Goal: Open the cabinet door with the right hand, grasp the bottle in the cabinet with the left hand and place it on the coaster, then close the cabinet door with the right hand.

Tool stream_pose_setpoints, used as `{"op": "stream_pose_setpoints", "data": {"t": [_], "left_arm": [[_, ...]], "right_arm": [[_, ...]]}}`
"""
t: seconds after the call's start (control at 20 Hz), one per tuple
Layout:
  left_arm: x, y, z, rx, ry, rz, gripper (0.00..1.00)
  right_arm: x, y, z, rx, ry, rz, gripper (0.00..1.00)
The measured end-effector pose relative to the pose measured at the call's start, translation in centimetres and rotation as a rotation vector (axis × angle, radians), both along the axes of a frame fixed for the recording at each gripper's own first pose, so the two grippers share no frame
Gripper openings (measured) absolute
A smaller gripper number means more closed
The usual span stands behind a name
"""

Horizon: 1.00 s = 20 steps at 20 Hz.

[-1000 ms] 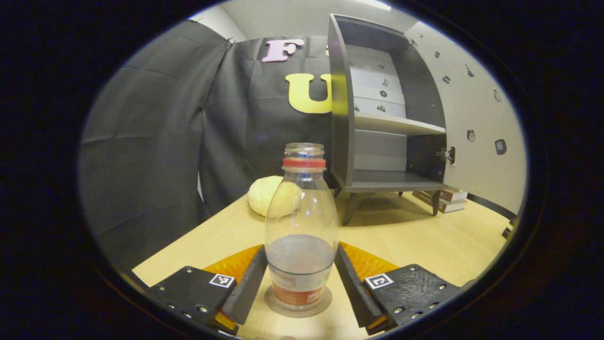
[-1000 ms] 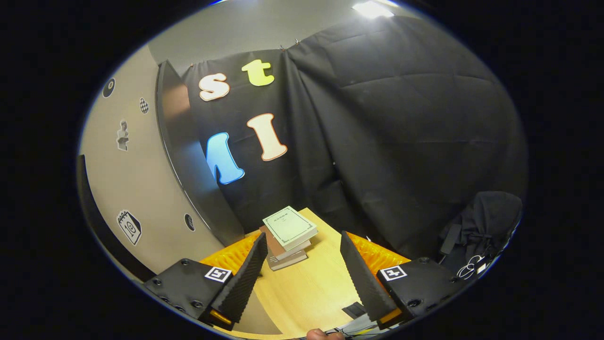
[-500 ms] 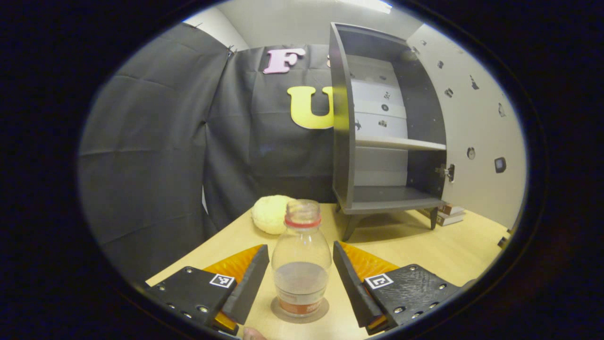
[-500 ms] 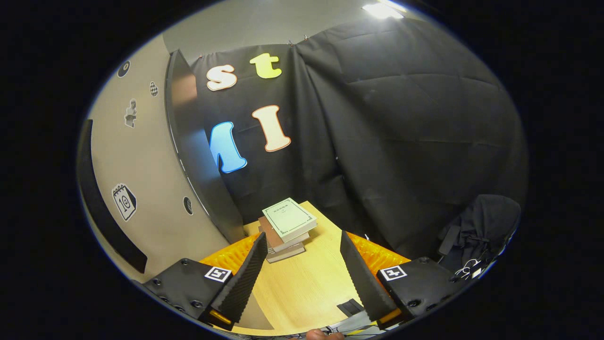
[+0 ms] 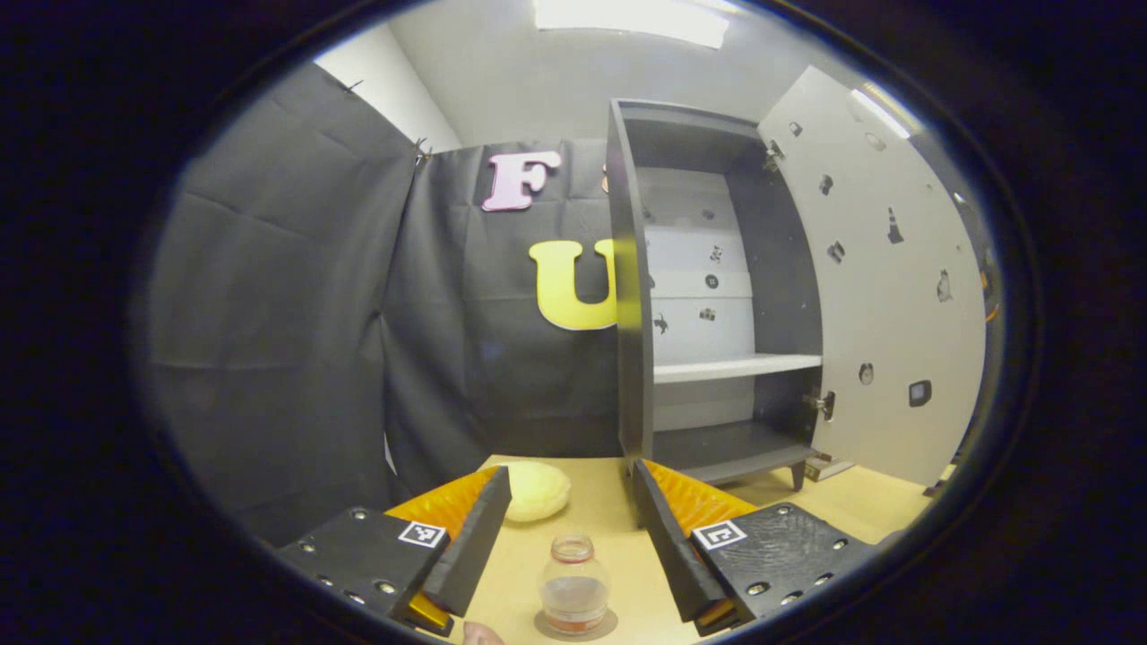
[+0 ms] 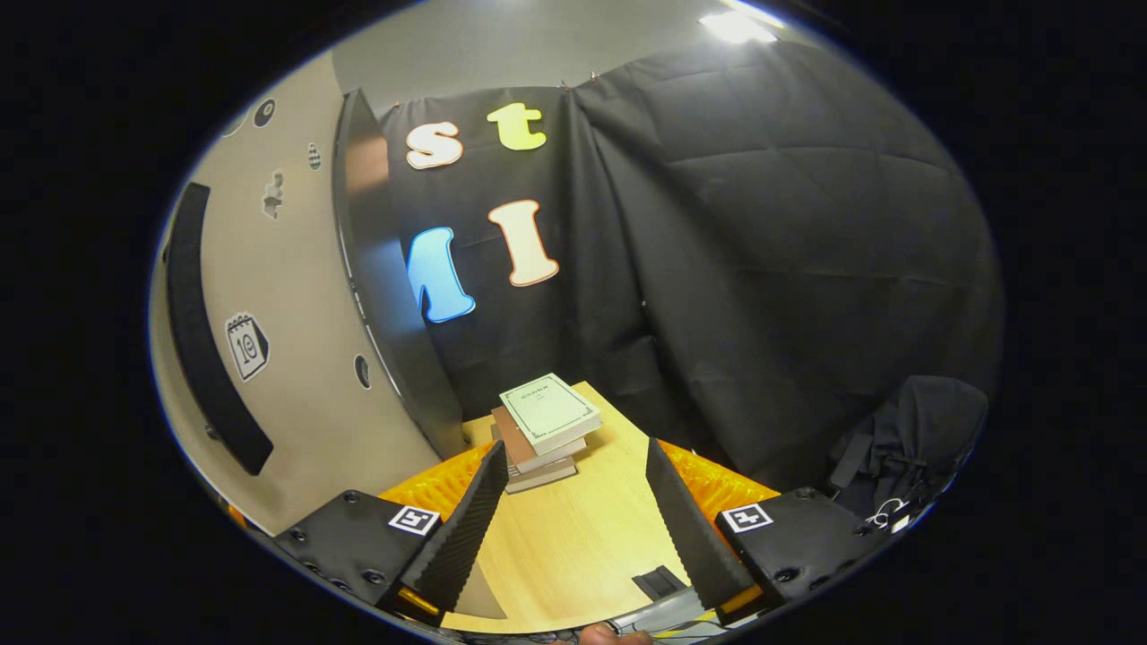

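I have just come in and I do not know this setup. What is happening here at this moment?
A person works with two handheld tools in a booth. The bottle stands upright on the coaster on the wooden table, and the left tool is open with its fingers either side of the bottle and not touching it. The cabinet holds nothing on its shelves and its door is wide open. The right tool is open beside that door, holding nothing, with a stack of books ahead. Closing the door is not yet done.

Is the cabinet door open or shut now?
Open: the cabinet door is swung wide to the side, and the shelf inside shows.
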<state>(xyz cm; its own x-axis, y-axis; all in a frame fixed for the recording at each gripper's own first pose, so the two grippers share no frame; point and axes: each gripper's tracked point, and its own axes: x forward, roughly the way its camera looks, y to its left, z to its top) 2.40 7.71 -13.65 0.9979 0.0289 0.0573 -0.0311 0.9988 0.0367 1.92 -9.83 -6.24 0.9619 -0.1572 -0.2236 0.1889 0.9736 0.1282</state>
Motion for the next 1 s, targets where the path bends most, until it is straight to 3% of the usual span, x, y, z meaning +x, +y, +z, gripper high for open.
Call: {"op": "stream_pose_setpoints", "data": {"t": [0.2,0.4,0.8,1.0], "left_arm": [[-1.3,-2.0,4.1,-0.033,0.021,-0.036,0.84],[-3.3,-3.7,7.0,-0.094,0.054,-0.049,0.82],[-6.8,-5.1,7.9,-0.105,0.136,-0.035,0.84],[-7.9,-4.8,6.5,-0.099,0.17,-0.015,0.82]], "right_arm": [[-0.4,0.6,2.0,-0.01,-0.067,0.025,0.98],[-0.5,1.3,5.0,-0.089,-0.152,0.081,0.98],[-0.8,6.6,10.2,-0.11,-0.244,0.272,0.98],[-1.3,6.5,10.7,-0.107,-0.24,0.259,0.98]]}}
